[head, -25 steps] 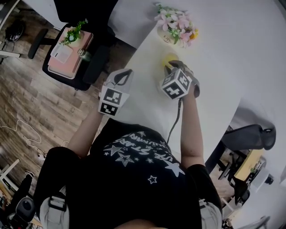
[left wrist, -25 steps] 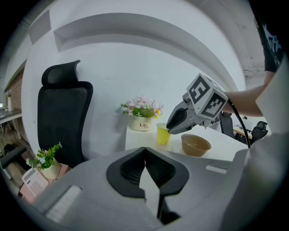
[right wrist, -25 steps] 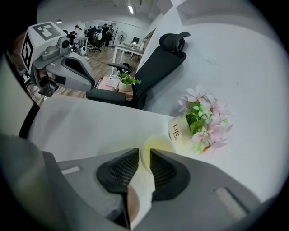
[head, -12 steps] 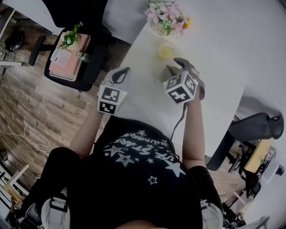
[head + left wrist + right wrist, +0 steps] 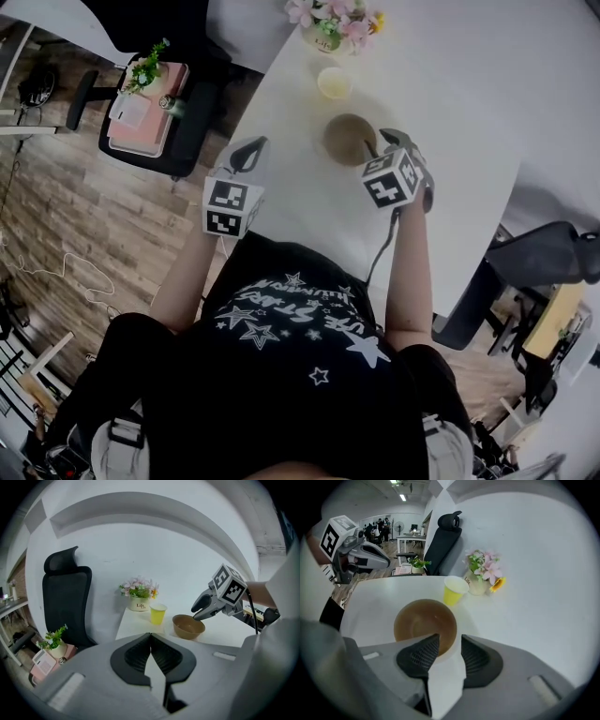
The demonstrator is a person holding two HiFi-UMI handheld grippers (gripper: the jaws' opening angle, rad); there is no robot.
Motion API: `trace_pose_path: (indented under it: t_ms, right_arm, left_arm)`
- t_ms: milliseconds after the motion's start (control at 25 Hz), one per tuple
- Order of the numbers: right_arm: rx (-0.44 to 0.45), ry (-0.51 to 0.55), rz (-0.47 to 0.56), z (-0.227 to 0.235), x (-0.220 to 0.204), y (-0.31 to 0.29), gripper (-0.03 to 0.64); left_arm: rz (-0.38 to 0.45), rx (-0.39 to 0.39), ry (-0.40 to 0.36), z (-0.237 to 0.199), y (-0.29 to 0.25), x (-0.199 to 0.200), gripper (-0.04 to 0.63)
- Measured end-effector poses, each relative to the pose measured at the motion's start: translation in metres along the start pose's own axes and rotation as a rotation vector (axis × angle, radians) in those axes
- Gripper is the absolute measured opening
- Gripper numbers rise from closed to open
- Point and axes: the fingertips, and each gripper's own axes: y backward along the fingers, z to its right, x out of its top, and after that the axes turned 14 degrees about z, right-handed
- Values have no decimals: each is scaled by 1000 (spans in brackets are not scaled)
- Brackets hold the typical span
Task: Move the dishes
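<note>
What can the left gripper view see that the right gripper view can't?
Only the left gripper view shows the right gripper, poised over the edge of the brown bowl. Its jaws have just been opening, with the bowl's rim loosely between them. Only the right gripper view shows the left gripper, jaws together, and ceiling lights far behind. Both show the bowl, the yellow cup, the flower pot and the black chair.

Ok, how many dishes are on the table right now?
2: a brown bowl on the white table, and a yellow cup just beyond it, beside the flower pot. Nothing seems hidden behind them.
</note>
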Motion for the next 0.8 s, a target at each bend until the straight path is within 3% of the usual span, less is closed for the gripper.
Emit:
trace_pose_path:
  t_ms: [400,600,800]
  right_arm:
    - [77,-94,-6,0,-12,-22,151]
    - [73,-151,-11,4,-12,-27,87]
    - [67,-194,14,7,-9,-30,64]
  left_arm:
    - [-42,84,-12,22,18,-6,11]
    - [-51,119,-9,26,20,-7,11]
    - [-56,138,-14,30,21,-6,11]
